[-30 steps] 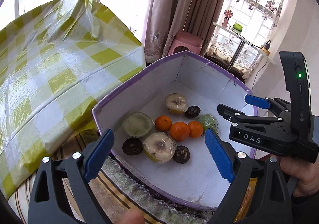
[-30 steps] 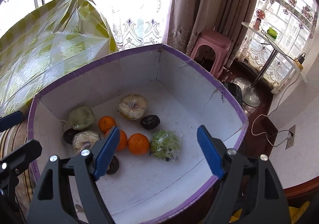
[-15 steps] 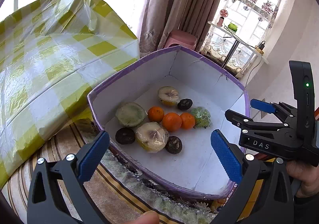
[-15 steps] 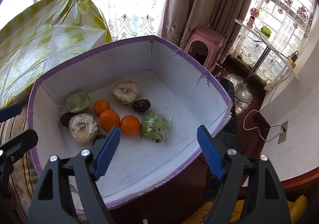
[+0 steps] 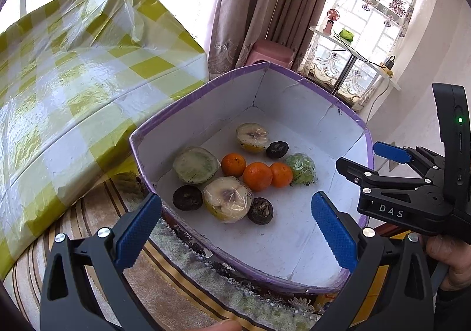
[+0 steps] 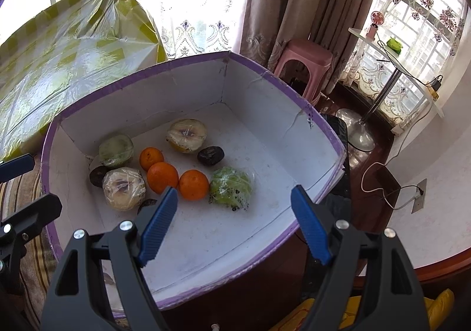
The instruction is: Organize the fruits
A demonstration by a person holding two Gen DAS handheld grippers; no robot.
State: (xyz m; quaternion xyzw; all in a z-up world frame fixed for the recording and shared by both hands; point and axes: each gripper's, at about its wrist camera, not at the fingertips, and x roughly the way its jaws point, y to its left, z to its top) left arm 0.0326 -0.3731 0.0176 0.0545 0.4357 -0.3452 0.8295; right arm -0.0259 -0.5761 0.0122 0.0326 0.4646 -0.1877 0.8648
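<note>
dark fruit (image 6: 147,204) half-hidden behind fingers (image 6: 159,222)

The box (image 5: 303,260) sits on a striped cloth (image 5: 164,281), with the checked plastic-covered table (image 5: 73,89) to its left and a stool (image 5: 272,51) behind it. In the box, three oranges (image 6: 162,177) lie in a row (touching one another); wrapped fruit halves (image 6: 186,135) lie behind and left, a wrapped bunch (image 6: 231,187) right.

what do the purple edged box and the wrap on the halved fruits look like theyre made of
Box: seemingly cardboard or paperboard, matte white inside with a purple rim; its far wall shows a crease or crack line. Wrap on the halved fruit: thin clear plastic film, glossy, wrinkled and catching highlights over the cut face.
</note>
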